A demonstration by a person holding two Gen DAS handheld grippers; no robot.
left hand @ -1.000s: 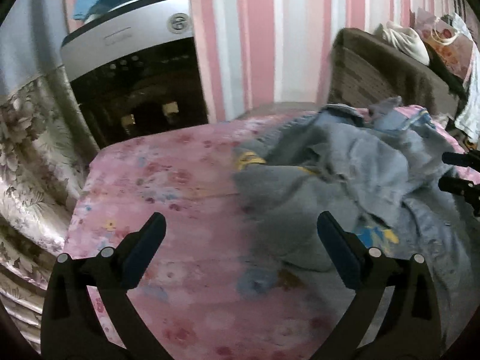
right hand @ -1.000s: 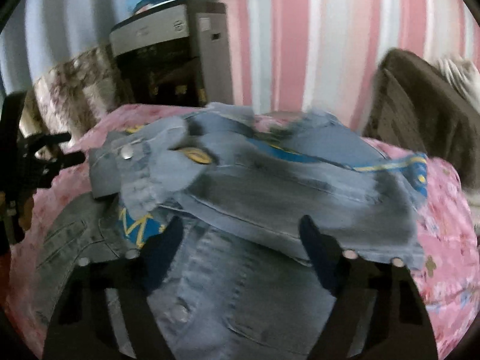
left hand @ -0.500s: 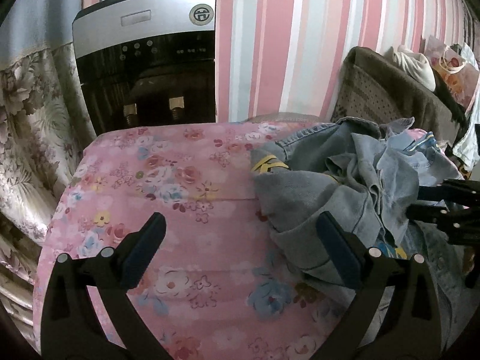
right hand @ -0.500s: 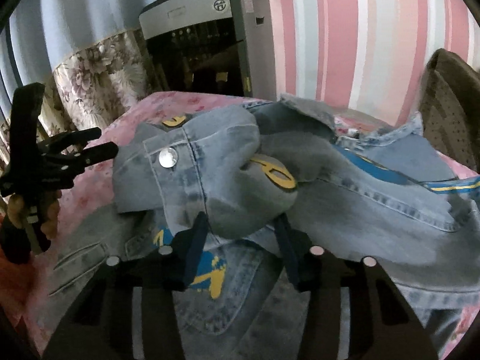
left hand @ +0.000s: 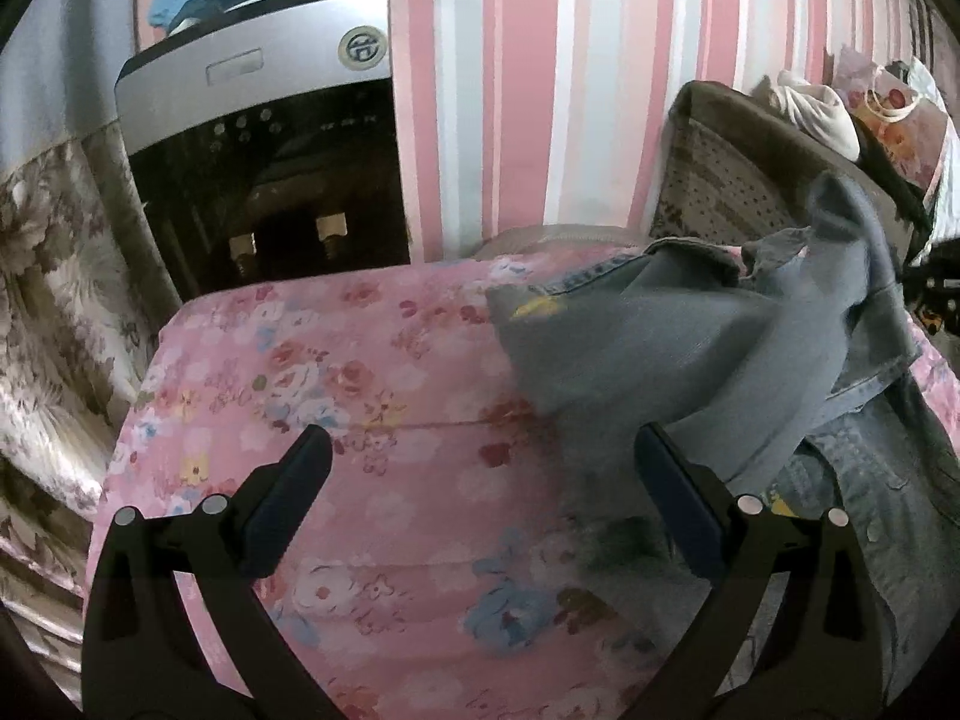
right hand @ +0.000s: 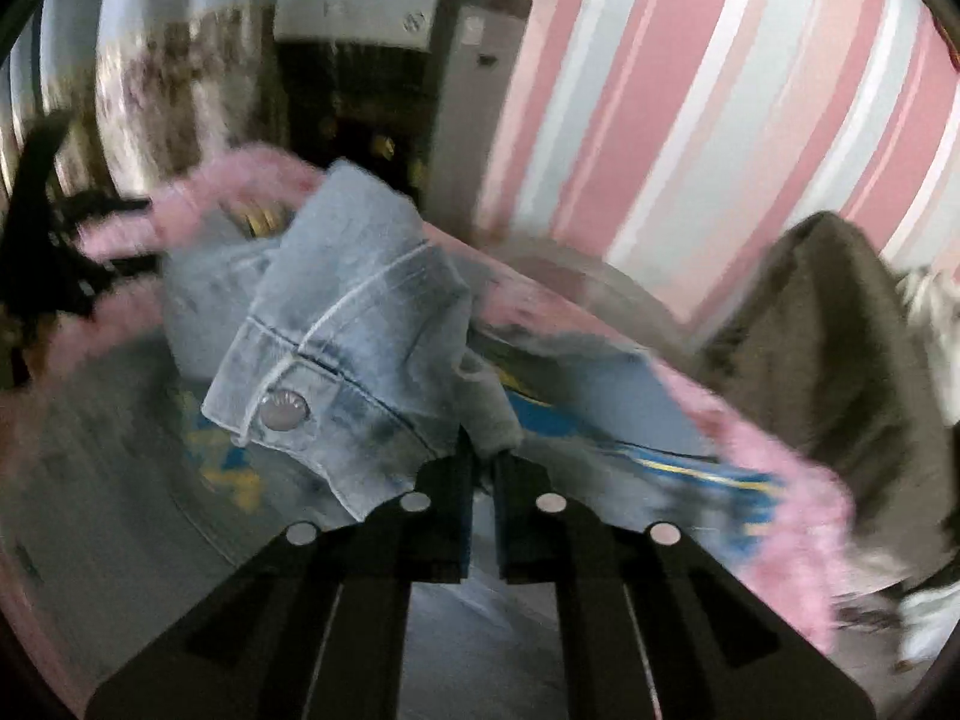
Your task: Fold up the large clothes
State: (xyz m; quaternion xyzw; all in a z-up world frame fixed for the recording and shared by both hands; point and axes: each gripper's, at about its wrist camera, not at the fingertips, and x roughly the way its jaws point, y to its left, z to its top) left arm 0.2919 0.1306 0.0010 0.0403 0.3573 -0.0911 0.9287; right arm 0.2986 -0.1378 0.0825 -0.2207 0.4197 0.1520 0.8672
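Denim jacket (right hand: 360, 324) sleeve pinched in right claw (right hand: 483, 456), left claw (left hand: 480, 480) wide open, empty, water dispenser (left hand: 264, 168) behind.

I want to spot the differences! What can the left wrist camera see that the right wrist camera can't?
Only the left wrist view shows the left gripper, jaws wide open over the pink sheet, nothing between them. Only the right wrist view shows the right gripper pinching the denim jacket near a cuff with a snap button. Both show the jacket, the sheet, the striped wall and the dispenser.
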